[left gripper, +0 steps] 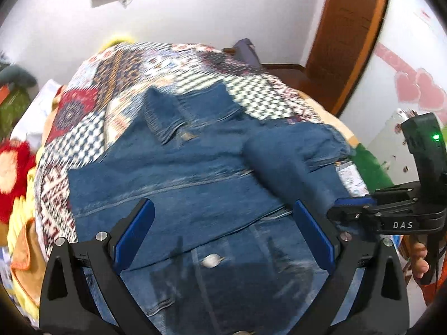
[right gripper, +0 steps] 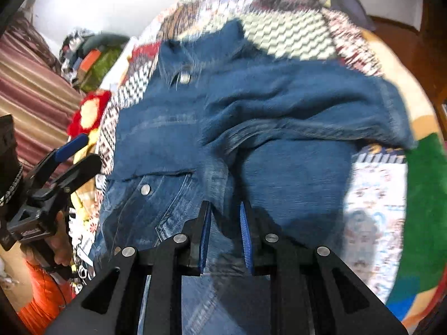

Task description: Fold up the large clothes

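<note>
A blue denim jacket [left gripper: 195,173] lies collar-up on a patchwork quilt [left gripper: 139,67], its front buttons showing. In the left wrist view my left gripper [left gripper: 223,217] hovers over the jacket's chest, jaws wide open and holding nothing. My right gripper [right gripper: 225,223] is shut on a fold of the jacket's sleeve [right gripper: 293,106], which is drawn across the body of the jacket [right gripper: 156,145]. The right gripper [left gripper: 346,206] also shows at the right edge of the left wrist view, pinching denim. The left gripper [right gripper: 81,153] appears open at the left of the right wrist view.
A red plush flower [left gripper: 11,173] and yellow fabric lie at the quilt's left edge. A wooden door frame [left gripper: 349,42] stands behind the bed. A pile of clothes [right gripper: 95,53] sits at the far left. A person's hand [left gripper: 419,262] and orange sleeve [right gripper: 42,287] show.
</note>
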Available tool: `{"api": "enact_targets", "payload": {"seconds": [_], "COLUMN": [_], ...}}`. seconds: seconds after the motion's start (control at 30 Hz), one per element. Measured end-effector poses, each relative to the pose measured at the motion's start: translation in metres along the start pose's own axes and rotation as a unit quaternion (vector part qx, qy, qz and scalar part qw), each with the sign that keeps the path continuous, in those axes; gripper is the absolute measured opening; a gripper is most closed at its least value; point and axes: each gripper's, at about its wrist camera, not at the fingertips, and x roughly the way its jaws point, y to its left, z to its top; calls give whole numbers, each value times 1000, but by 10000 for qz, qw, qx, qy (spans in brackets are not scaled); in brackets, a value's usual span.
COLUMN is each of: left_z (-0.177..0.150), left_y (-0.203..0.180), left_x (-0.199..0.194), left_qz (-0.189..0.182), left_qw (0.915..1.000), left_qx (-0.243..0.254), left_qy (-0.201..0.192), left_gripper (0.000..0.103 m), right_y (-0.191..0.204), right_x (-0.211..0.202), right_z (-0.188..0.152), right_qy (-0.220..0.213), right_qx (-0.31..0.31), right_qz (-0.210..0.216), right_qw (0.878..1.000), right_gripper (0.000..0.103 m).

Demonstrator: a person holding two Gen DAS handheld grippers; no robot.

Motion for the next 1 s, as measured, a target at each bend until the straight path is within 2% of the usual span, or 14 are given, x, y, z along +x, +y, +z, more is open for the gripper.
{"api": "enact_targets", "payload": {"seconds": [0.23,0.3,0.43,0.5,0.57,0.6,0.7,0.83,0.9,0.93,1.0], "left_z": [43,51,58,58,57,56,53,50,50,50,52], "left_y": [-64,-87,-131,-149,-169,-177,-197,-201,-202,-202,-198], "left_x": [22,40,81,99,118,126,159,187,191,192,191], "left_qz": [-560,-645,-916,-1002,-1108,-1126,-941,-459,-166,-26,103], "left_qw": [9969,9946,9861,9816,9750,9720,9652,9645,9652,9649,9672], "left_qx": [536,755,1183,1345,1554,1661,1914,2063,2156,2215,2179], "left_qy": [140,296,716,915,1140,1226,1514,1581,1472,1411,1302], "left_gripper": [100,100,100,91,75,73,70,67,54,42,30], "right_y": [-60,-83,-123,-141,-159,-166,-185,-193,-193,-192,-189], "right_x": [-75,-95,-119,-126,-128,-128,-124,-116,-111,-109,-103], "right_z": [2,-1,-9,-14,-22,-26,-38,-46,-47,-46,-45], "right_qy": [-937,-1167,-1410,-1453,-1466,-1446,-1355,-1280,-1231,-1202,-1147], "right_qx": [501,712,1157,1391,1601,1688,1930,2038,2007,1988,1958], "right_qz": [-466,-690,-849,-860,-875,-908,-912,-820,-814,-818,-796], "right_qw": [9932,9882,9795,9758,9722,9708,9675,9671,9685,9692,9707], "right_gripper": [17,17,17,17,17,17,17,17,17,17,17]}}
